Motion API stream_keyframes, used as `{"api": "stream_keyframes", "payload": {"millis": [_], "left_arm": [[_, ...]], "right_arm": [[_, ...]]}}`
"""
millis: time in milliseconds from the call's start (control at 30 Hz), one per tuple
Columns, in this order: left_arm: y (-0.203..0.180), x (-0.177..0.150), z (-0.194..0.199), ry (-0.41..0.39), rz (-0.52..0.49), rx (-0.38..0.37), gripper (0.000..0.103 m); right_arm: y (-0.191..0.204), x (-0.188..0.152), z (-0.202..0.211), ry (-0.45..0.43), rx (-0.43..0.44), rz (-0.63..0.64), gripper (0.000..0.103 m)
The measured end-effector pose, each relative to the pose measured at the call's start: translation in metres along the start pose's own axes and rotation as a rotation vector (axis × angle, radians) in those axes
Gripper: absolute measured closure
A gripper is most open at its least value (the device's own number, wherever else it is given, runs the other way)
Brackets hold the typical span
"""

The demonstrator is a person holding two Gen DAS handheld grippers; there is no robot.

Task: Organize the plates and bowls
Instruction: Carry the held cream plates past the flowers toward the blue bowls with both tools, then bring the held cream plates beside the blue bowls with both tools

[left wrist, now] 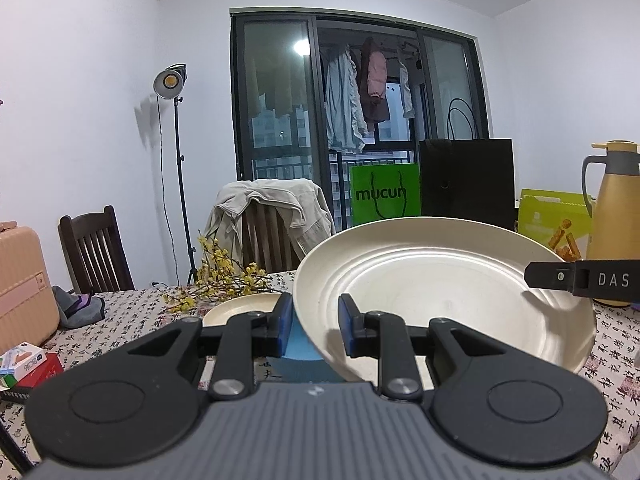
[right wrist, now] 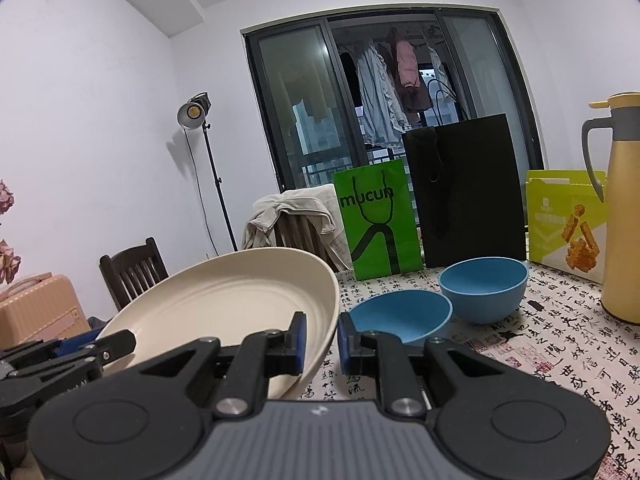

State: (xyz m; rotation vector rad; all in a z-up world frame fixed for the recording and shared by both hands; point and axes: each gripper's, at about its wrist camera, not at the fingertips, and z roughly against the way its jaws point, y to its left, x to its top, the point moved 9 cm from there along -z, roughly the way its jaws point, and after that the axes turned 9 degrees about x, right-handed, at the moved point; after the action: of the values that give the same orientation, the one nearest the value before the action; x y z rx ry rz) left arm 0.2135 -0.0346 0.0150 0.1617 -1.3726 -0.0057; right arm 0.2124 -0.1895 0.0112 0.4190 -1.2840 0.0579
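Observation:
A large cream plate (left wrist: pixel 440 280) is held up off the table, tilted, between both grippers. My left gripper (left wrist: pixel 316 324) is shut on its left rim. My right gripper (right wrist: pixel 322 342) is shut on its right rim; the plate also shows in the right wrist view (right wrist: pixel 224 300). The right gripper's finger (left wrist: pixel 580 278) reaches in over the plate's far right. A second cream plate (left wrist: pixel 240 308) lies on the table behind my left fingers. Two blue bowls, one nearer (right wrist: pixel 400 314) and one farther (right wrist: pixel 484 288), sit on the table right of the held plate. Something blue (left wrist: pixel 298 344) shows under the plate.
The patterned tablecloth (right wrist: pixel 540 360) covers the table. A green bag (right wrist: pixel 376 224), a black bag (right wrist: pixel 468 196), a green snack box (right wrist: pixel 564 224) and a yellow thermos (right wrist: pixel 620 208) stand at the back. Yellow flowers (left wrist: pixel 224 276) and small boxes (left wrist: pixel 28 368) lie at the left.

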Motion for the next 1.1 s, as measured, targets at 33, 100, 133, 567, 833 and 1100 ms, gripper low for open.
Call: {"api": "stream_keyframes", "payload": {"millis": [33, 100, 133, 567, 833, 1100], "left_arm": [[-0.001, -0.001, 0.001, 0.0, -0.002, 0.0, 0.078], [-0.002, -0.003, 0.003, 0.003, -0.004, -0.003, 0.078], [-0.003, -0.004, 0.004, 0.004, -0.005, -0.005, 0.078], [-0.009, -0.017, 0.013, 0.022, -0.022, -0.018, 0.078], [-0.013, -0.027, 0.018, 0.034, -0.034, -0.03, 0.078], [-0.015, -0.036, 0.021, 0.044, -0.033, -0.032, 0.078]], "right_arm": [[-0.001, -0.001, 0.001, 0.001, -0.001, 0.0, 0.087], [-0.002, -0.004, 0.004, 0.005, -0.004, -0.001, 0.087], [-0.002, -0.005, 0.004, 0.006, -0.006, -0.002, 0.087], [-0.006, -0.02, 0.016, 0.019, -0.021, -0.024, 0.087], [-0.011, -0.029, 0.022, 0.025, -0.032, -0.033, 0.087], [-0.013, -0.037, 0.026, 0.042, -0.038, -0.034, 0.087]]}}
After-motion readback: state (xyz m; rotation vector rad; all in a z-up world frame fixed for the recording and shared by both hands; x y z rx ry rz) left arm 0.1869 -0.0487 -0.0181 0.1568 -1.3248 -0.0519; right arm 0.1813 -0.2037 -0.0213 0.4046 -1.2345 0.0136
